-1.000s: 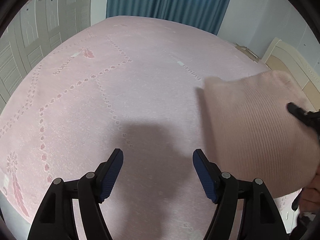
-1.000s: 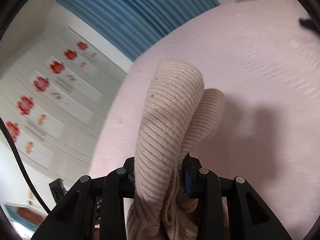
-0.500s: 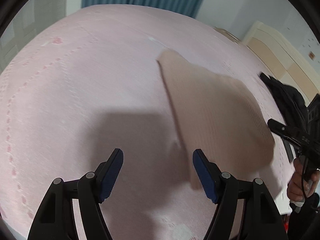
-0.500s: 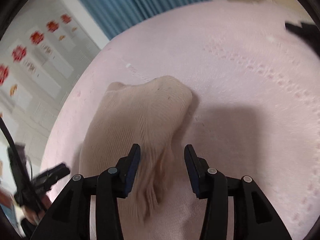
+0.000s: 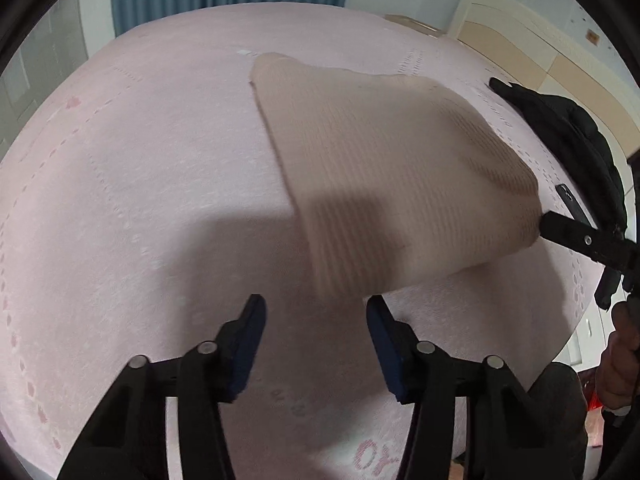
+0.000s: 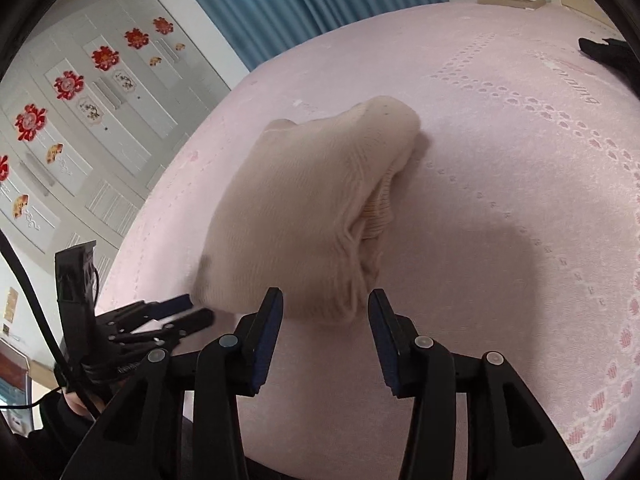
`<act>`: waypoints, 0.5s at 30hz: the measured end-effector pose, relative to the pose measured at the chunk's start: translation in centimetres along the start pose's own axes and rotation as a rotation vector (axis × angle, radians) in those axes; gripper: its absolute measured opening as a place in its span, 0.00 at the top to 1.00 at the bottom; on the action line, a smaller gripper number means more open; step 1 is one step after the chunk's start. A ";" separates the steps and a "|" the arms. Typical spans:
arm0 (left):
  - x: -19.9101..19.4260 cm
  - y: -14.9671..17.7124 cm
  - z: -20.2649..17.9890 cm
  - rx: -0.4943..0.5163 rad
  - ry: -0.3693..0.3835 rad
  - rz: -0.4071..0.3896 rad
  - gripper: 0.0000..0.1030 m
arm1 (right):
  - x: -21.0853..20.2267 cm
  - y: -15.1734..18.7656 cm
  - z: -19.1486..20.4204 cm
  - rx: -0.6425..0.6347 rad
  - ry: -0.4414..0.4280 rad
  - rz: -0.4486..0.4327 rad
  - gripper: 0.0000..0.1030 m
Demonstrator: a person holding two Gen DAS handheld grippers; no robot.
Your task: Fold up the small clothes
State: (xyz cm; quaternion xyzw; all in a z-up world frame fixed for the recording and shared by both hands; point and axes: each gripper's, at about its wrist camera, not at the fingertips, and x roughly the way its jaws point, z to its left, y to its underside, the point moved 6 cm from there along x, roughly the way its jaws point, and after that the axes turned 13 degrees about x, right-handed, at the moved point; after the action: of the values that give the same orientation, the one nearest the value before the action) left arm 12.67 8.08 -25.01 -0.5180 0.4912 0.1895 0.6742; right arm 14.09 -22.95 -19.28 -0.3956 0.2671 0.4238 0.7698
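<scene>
Right wrist: knit garment (image 6: pixel 304 216) just beyond right gripper (image 6: pixel 325 316).

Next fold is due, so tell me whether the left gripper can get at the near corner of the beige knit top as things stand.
Probably yes. The left gripper, whose jaws have just been closing, stands open and empty just short of the beige knit top on the pink bedspread. Nothing lies between them; the right gripper is at another edge.

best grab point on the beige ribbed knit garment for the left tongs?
Take the beige ribbed knit garment by its near corner, just ahead of the open left tongs, coming in low from the near side. That corner lies thin on the pink bedspread, free of the right tongs. The far end bunches into thick rolls, probably harder to pinch.
</scene>
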 end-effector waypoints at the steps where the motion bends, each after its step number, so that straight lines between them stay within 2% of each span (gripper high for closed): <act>1: 0.2 -0.2 -0.3 0.014 -0.006 -0.002 0.63 | 0.2 -0.1 0.1 0.004 0.000 -0.001 0.59; 3: 0.6 -0.7 -0.6 0.030 -0.012 -0.003 0.70 | 1.1 -0.3 0.5 0.012 -0.010 0.014 0.68; 4: 0.7 -0.9 -0.8 0.026 0.005 -0.006 0.81 | 1.7 -0.6 0.7 0.009 -0.005 0.021 0.76; 5: 0.6 -1.1 -0.9 0.018 0.023 -0.006 0.86 | 2.3 -0.6 0.7 0.001 0.014 0.030 0.81; 6: 0.2 -1.3 -0.9 0.005 0.036 -0.024 0.87 | 2.9 -0.7 0.8 -0.019 0.034 0.045 0.93; 8: -1.0 -1.7 -0.8 0.000 0.060 -0.080 0.89 | 2.3 -1.1 0.7 -0.031 0.028 0.001 0.94; 10: -1.7 -1.4 -0.7 -0.023 0.083 -0.101 0.90 | 0.8 -1.6 -0.1 0.006 -0.013 -0.048 0.94; 11: -1.3 -1.3 -0.4 -0.034 0.092 -0.092 0.90 | 0.8 -1.7 -0.9 0.031 -0.002 -0.046 0.94; 15: 0.4 -0.2 0.1 -0.065 0.093 -0.034 0.90 | 3.1 -0.3 -2.3 0.037 0.064 0.056 0.94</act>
State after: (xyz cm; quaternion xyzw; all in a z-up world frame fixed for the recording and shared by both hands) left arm 13.05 7.99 -25.23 -0.5559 0.5069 0.1696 0.6366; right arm 15.74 -23.61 -22.71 -0.3871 0.3105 0.4273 0.7557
